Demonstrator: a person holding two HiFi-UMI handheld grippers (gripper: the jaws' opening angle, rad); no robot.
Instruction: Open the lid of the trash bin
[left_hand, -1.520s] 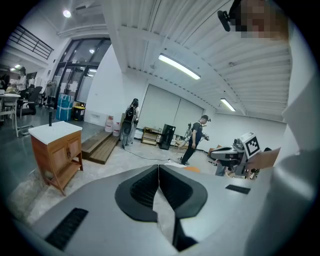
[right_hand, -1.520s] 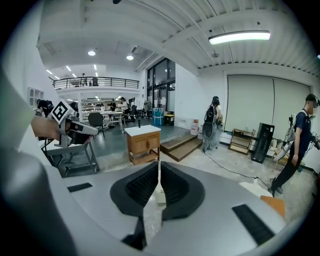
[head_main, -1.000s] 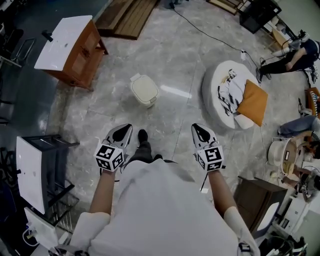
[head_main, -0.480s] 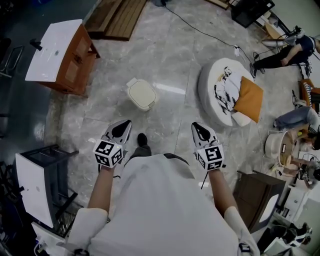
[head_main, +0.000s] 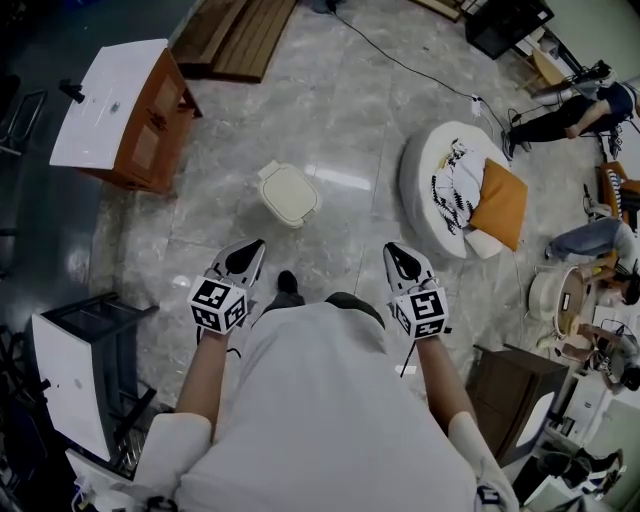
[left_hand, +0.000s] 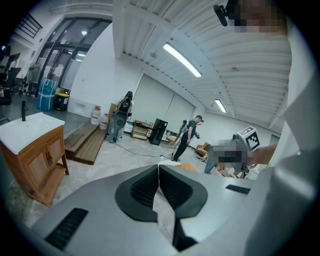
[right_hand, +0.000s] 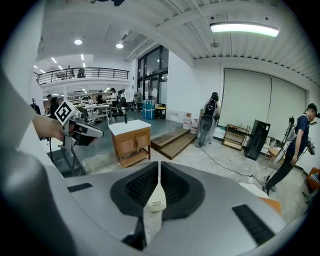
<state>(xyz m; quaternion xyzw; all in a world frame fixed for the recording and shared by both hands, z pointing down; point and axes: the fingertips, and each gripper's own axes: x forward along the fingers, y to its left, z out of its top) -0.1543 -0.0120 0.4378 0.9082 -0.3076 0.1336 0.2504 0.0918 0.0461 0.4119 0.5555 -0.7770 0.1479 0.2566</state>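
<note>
Cream plastic, with its lid down flat, the trash bin (head_main: 288, 193) stands on the grey marble floor (head_main: 350, 100), ahead of the person and a little to the left of their midline. Seen from the head view, its rounded-rectangle top runs long from upper left to lower right, with a small tab at the upper-left end. Whether that tab is the hinge or a catch cannot be told from here.

The left gripper (head_main: 250, 250) is the nearer of the two. The bin lies ahead of its tips and slightly to the right, well apart from them. The right gripper (head_main: 396, 254) points forward, and the bin sits off to its left. In the right gripper view the bin (right_hand: 152, 199) shows far off through the slot under the meeting tips.

Both grippers have their jaws pressed together and hold nothing. They are carried level at about waist height, forearms bent forward, one on either side of the body. The person's shoe (head_main: 287, 283) steps toward the bin.

Reaching the lid probably calls for closing in and lowering the left gripper, then parting its jaws at the lid's free edge.
</note>
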